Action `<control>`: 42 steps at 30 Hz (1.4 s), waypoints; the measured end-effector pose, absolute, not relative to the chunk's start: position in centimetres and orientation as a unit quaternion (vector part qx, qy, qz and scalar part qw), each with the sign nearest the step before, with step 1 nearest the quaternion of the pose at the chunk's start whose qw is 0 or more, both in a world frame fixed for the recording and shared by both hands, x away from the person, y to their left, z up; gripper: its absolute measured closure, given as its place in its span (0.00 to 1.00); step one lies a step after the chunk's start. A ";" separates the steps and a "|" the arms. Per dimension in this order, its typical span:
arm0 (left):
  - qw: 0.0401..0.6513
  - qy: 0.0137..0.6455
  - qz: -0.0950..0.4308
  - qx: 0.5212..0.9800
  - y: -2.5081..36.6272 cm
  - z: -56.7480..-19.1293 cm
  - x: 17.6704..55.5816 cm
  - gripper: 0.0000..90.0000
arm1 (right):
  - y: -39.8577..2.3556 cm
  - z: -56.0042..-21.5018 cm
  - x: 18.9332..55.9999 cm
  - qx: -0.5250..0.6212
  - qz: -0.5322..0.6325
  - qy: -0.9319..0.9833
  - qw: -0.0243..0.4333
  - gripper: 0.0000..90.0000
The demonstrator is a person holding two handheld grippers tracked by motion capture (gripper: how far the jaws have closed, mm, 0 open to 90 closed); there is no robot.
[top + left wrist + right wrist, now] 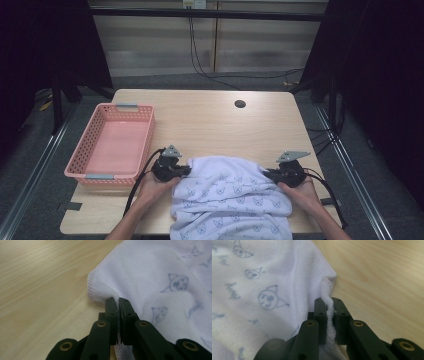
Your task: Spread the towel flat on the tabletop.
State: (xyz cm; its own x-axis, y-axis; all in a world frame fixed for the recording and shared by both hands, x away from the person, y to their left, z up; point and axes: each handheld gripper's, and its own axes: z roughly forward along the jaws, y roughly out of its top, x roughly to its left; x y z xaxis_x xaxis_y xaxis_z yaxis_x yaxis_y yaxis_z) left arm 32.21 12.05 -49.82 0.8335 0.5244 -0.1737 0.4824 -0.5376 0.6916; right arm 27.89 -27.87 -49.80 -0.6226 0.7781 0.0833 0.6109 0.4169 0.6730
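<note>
A white towel (230,197) printed with small grey cat faces lies at the table's near edge and hangs partly over it. My left gripper (187,170) is shut on the towel's left hem; in the left gripper view the jaws pinch the stitched edge of the towel (155,277) at my left gripper (118,301). My right gripper (267,173) is shut on the towel's right hem; in the right gripper view the hem of the towel (274,277) bunches between the jaws of my right gripper (329,301). A hand holds each gripper.
A pink plastic basket (86,167) stands on the table's left side with nothing in it. The wooden table (210,125) has a round cable hole (240,104) at the back. Black cables trail from both grippers toward the front edge.
</note>
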 end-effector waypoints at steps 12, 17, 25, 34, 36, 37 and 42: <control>0.382 0.275 -0.034 0.882 12.7 -49.7 28.2 0.97 | -28.2 -49.2 22.3 0.408 0.331 0.846 0.092 0.94; 0.401 0.278 -0.037 0.872 13.5 -49.1 27.4 0.97 | -28.6 -48.6 21.4 0.415 0.349 0.836 0.088 0.94; 0.487 0.306 0.021 0.818 15.3 -44.5 29.8 0.97 | -31.2 -44.0 24.6 0.435 0.438 0.772 0.153 0.94; 0.532 0.321 0.084 0.779 15.8 -39.5 34.0 0.97 | -32.5 -38.0 29.3 0.430 0.493 0.726 0.213 0.94; 0.536 0.333 0.094 0.770 15.9 -39.0 35.2 0.97 | -32.5 -37.3 30.5 0.430 0.490 0.726 0.217 0.94; 0.533 0.335 0.098 0.771 15.8 -38.8 35.8 0.97 | -32.5 -37.0 31.1 0.428 0.486 0.730 0.221 0.94; 0.540 0.348 0.111 0.758 15.6 -37.7 38.5 0.97 | -32.3 -36.5 34.6 0.436 0.475 0.729 0.230 0.94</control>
